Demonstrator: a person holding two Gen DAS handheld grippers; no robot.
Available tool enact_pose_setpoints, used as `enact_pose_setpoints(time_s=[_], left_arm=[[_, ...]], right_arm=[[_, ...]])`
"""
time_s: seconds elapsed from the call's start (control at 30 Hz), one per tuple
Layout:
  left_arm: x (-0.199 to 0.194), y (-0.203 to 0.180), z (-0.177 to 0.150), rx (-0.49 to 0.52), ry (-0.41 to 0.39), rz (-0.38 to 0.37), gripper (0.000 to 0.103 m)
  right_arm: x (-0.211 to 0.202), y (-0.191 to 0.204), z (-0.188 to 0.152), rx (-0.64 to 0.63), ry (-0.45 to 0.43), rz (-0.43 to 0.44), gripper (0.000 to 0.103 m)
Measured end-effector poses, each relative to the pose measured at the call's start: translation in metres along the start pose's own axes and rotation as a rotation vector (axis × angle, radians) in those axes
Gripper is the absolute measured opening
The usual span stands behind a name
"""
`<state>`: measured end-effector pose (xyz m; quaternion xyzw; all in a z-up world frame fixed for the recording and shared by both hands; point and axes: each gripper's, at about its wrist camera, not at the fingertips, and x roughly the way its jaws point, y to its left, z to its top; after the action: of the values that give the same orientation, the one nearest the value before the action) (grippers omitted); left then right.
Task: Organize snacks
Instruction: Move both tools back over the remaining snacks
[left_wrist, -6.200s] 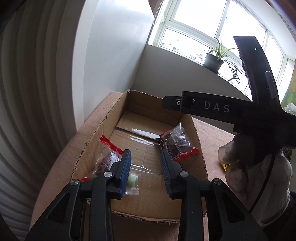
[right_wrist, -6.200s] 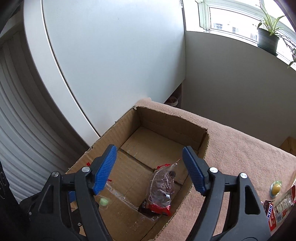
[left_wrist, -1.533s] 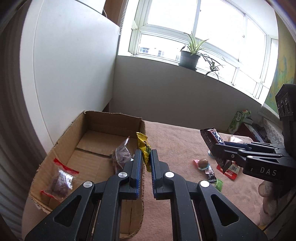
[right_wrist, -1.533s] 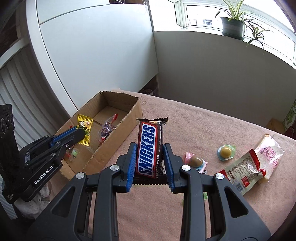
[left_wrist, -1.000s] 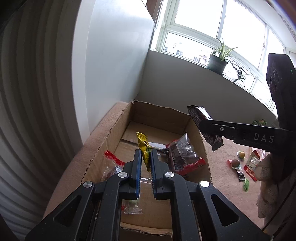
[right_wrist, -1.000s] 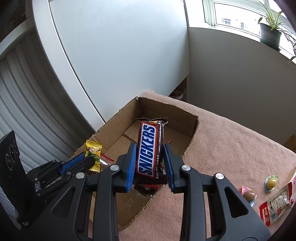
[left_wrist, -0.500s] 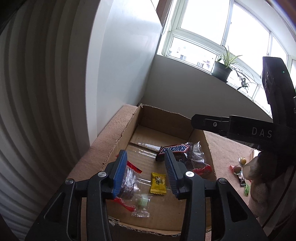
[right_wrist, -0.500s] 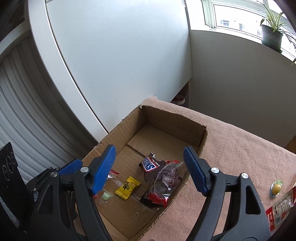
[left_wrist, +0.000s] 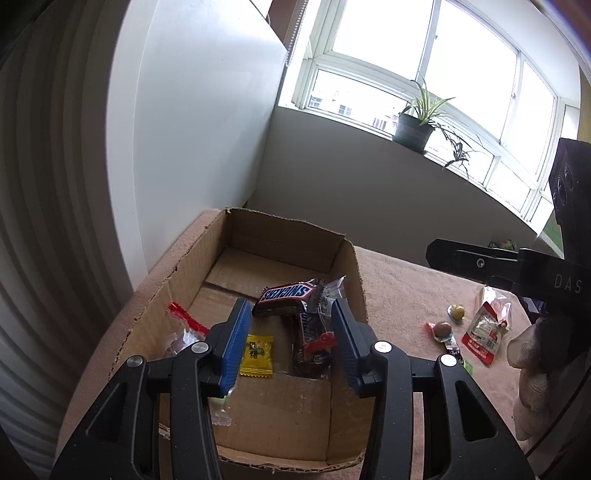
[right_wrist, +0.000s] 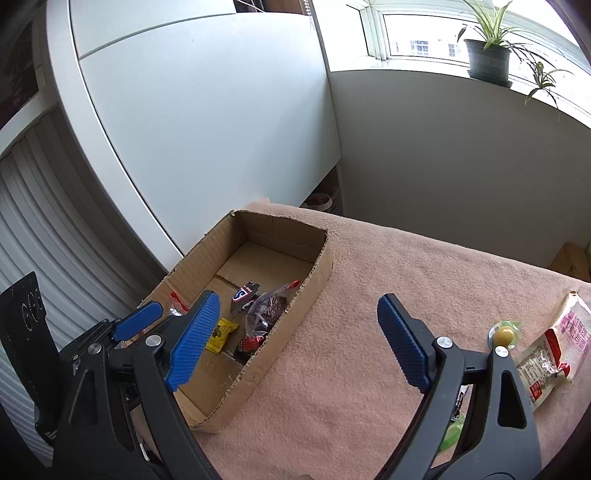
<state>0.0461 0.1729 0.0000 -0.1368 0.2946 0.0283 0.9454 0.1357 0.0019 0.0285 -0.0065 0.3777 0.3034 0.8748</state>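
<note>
Brown cardboard box (left_wrist: 354, 273) sits on the pink tabletop (right_wrist: 369, 295), with its top open. Inside lies a Snickers bar (left_wrist: 286, 295), resting on top of a clear bag of dark snacks (left_wrist: 314, 339) with a red end. A small yellow candy (left_wrist: 257, 350) lies flat on the box floor at about 9 o'clock from that bag. Another clear bag with a red strip (left_wrist: 183, 317) is at the box's 9 o'clock side.

The left tool (left_wrist: 291, 341) hangs over the near part of the box, its blue pads wide apart and holding nothing. The right tool (right_wrist: 295, 341) is over the tabletop just beside the box, at its 3 o'clock side, also spread wide and empty.

More snacks wait on the tabletop, well apart from the box: a yellow round candy (right_wrist: 503, 334), a brown round candy (left_wrist: 442, 328), and a white and red packet (right_wrist: 550, 354). Something green (right_wrist: 452, 435) peeks out behind the right tool, but I cannot tell what it is.
</note>
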Motion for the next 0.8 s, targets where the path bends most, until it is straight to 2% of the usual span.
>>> enact_pose_setpoints(time_s=[0.23, 0.47, 0.73, 0.8], left_arm=[[0.004, -0.034, -0.003, 0.044, 0.009, -0.043, 0.044], [0.014, -0.066, -0.008, 0.07, 0.043, -0.092, 0.044], [0.039, -0.095, -0.016, 0.11, 0.113, -0.116, 0.044], [0.049, -0.099, -0.016, 0.113, 0.141, -0.125, 0.044]], right_arm=[[-0.036, -0.056, -0.018, 0.09, -0.018, -0.046, 0.09], [-0.053, -0.103, -0.041, 0.168, -0.002, -0.08, 0.09], [-0.044, -0.131, -0.087, 0.216, 0.057, -0.1, 0.089], [-0.037, -0.132, -0.1, 0.212, 0.081, -0.107, 0.081]])
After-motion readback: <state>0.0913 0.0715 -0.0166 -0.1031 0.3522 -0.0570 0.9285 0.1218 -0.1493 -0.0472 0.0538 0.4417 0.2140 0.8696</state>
